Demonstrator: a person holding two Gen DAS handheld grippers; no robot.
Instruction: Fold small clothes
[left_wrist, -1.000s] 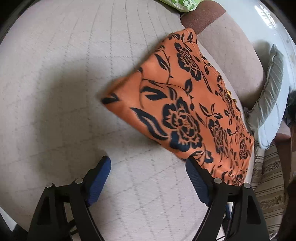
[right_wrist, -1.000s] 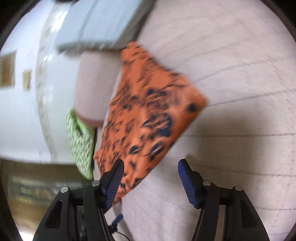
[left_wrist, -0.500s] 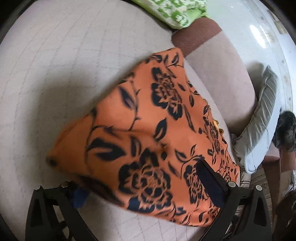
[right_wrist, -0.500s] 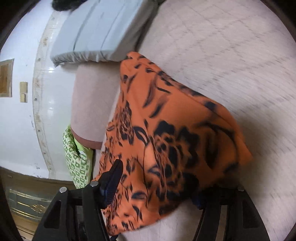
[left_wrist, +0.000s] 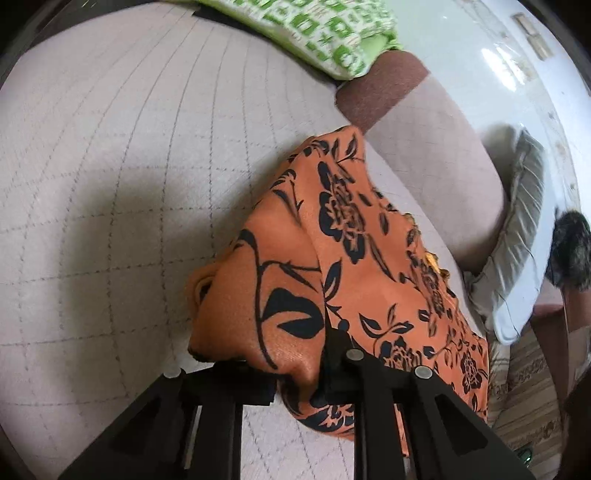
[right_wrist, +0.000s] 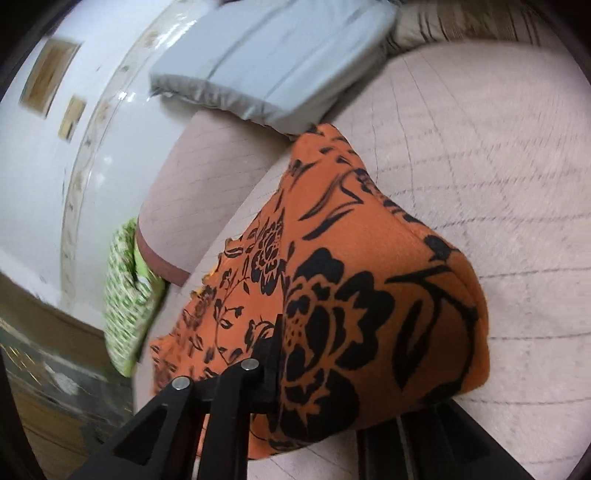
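Lying on the quilted sofa seat (left_wrist: 110, 177), the orange floral garment (left_wrist: 362, 266) is bunched, w/ near corners lifted. Left tool (left_wrist: 299, 380) & right tool (right_wrist: 354, 391) have just closed, each pinching cloth. Fold only begun; carry-over, flattening left.

Satiny orange cloth (left_wrist: 354, 258), quilted matt cover (left_wrist: 110, 184)

Soft, even daylight fills both views, with white glare on the glossy floor (left_wrist: 517, 62) at the upper right of the left view. The orange cloth (left_wrist: 343, 258) throws a broad dim shadow to its left over the quilted sofa seat (left_wrist: 110, 147). The right view is smeared at its left edge, blurring the green cushion (right_wrist: 125, 295), and both pictures bulge, ringed by black corners.
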